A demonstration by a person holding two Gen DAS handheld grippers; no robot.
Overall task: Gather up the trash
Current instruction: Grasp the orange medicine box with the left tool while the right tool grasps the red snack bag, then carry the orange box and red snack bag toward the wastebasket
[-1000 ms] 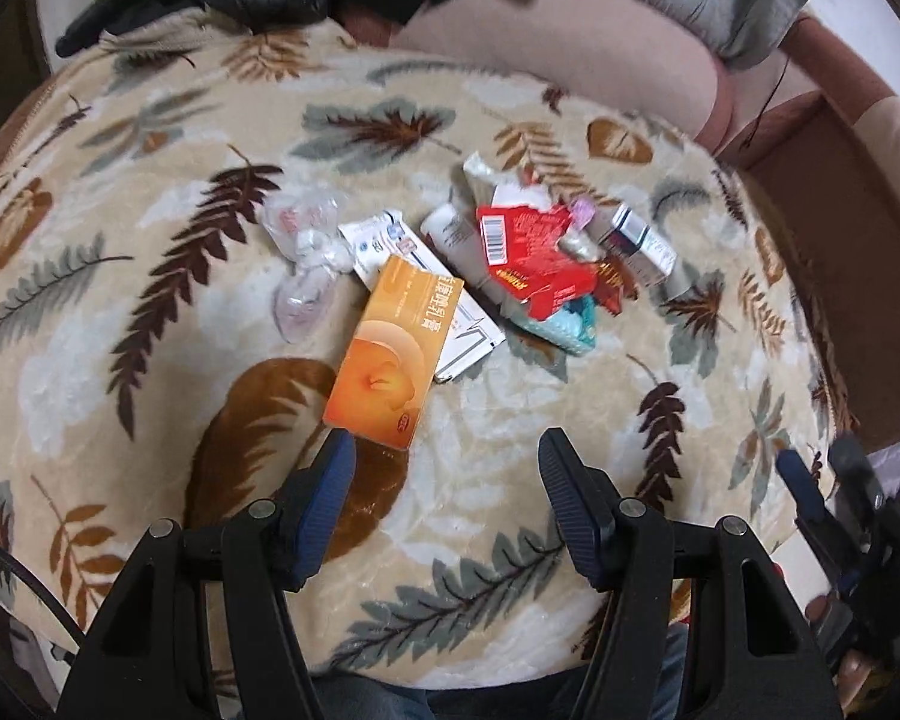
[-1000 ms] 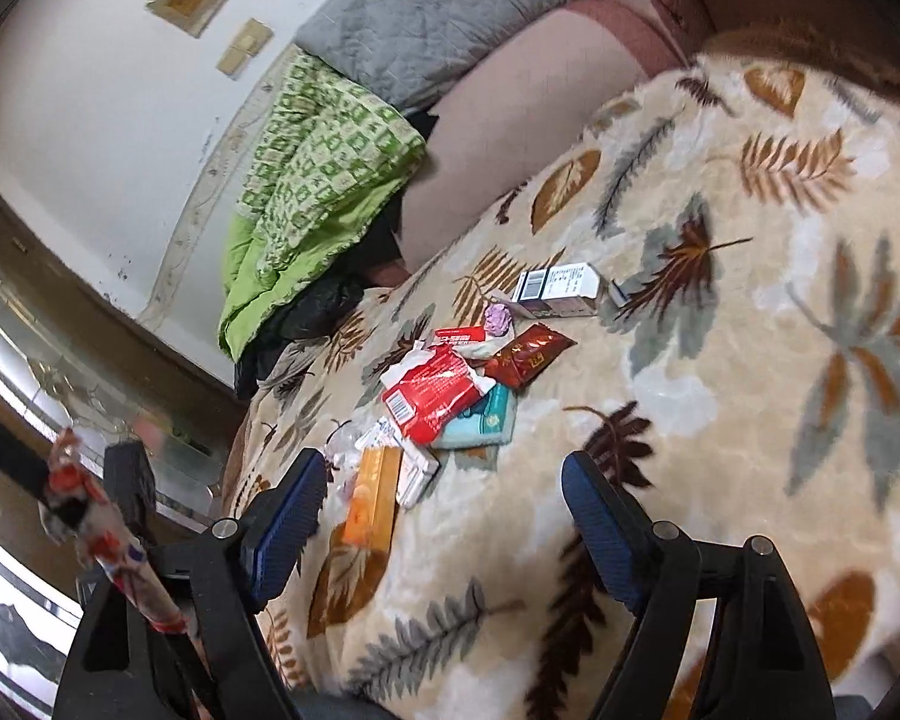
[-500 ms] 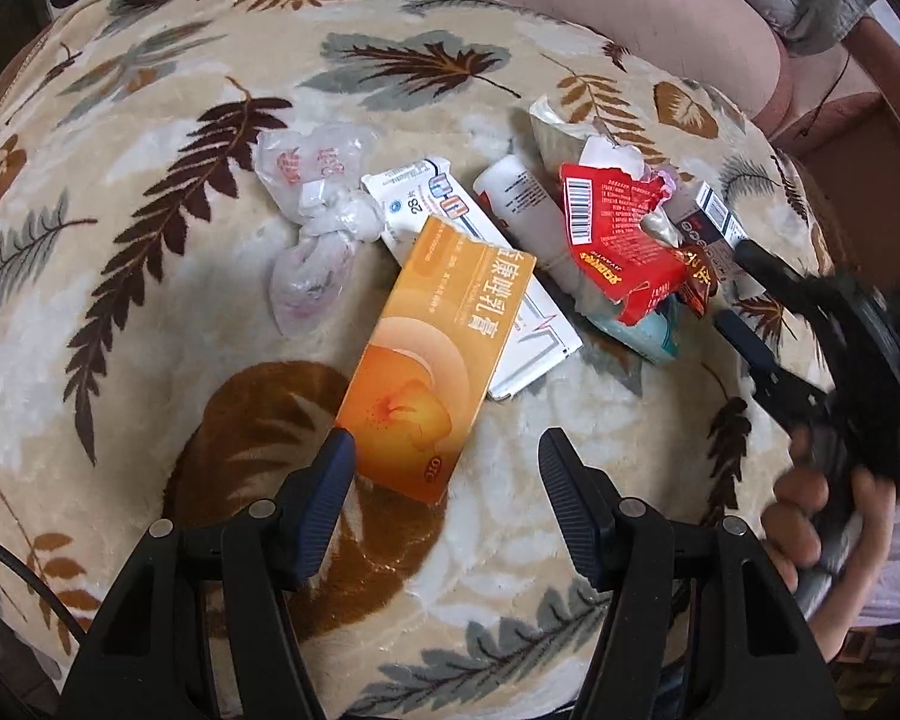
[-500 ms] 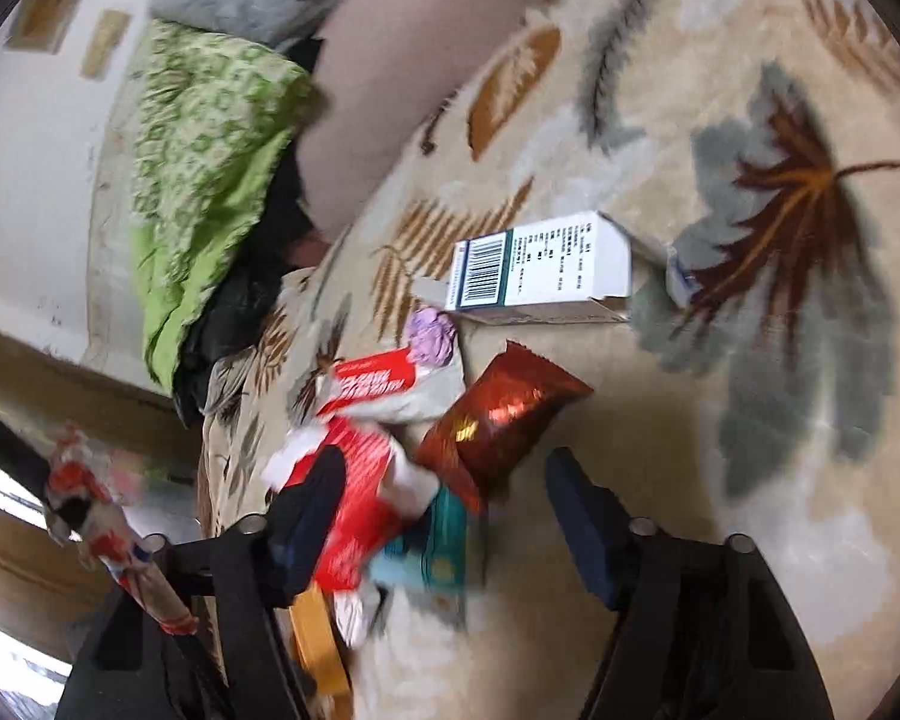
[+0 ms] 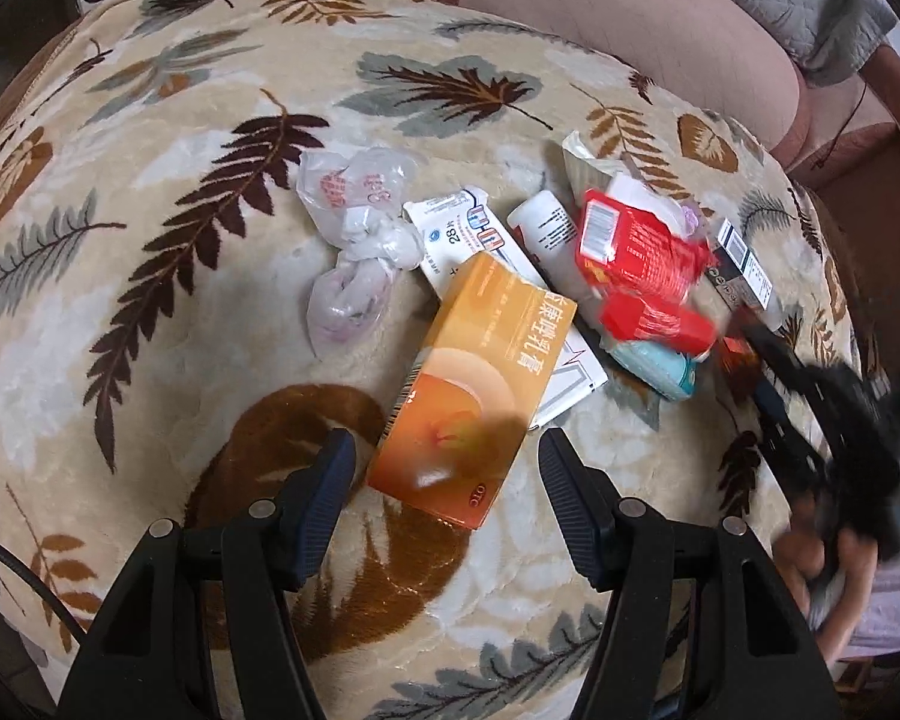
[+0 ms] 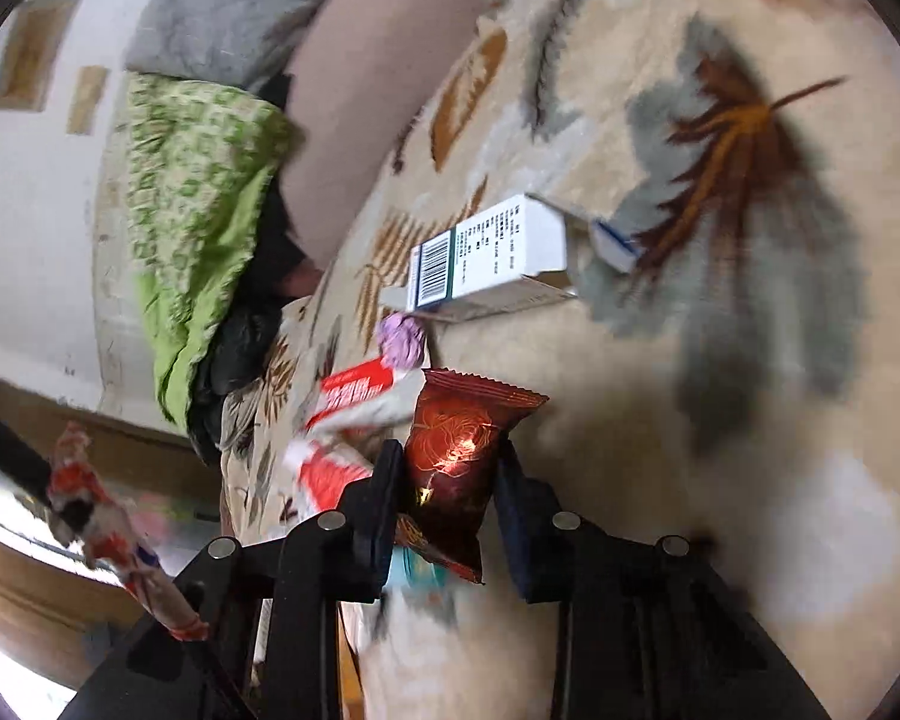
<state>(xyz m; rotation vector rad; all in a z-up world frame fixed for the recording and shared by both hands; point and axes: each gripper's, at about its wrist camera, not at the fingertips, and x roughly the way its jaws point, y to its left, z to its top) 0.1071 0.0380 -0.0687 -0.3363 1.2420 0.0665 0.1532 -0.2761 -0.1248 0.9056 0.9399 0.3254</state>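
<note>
A pile of trash lies on a leaf-patterned blanket (image 5: 150,252). Nearest in the left wrist view is an orange box (image 5: 468,372); its near end sits between the fingers of my open left gripper (image 5: 444,462). Behind it lie a white carton (image 5: 462,228), a white bottle (image 5: 549,240), a red wrapper (image 5: 636,258), a teal packet (image 5: 654,363) and crumpled plastic bags (image 5: 354,240). In the right wrist view my right gripper (image 6: 447,480) has its fingers pressed on both sides of a dark red foil packet (image 6: 456,450). The right gripper (image 5: 810,408) shows blurred at the pile's right edge.
A white barcode box (image 6: 492,252) lies just beyond the foil packet, with a small purple wad (image 6: 402,339) beside it. A pink cushion (image 5: 630,42), a green blanket (image 6: 192,192) and a grey quilt (image 6: 222,18) border the far side. A hand (image 5: 822,576) holds the right gripper.
My left gripper has moved in until the orange box's end sits between its fingers. The right gripper has advanced into the pile and its fingers have narrowed onto the foil packet.
</note>
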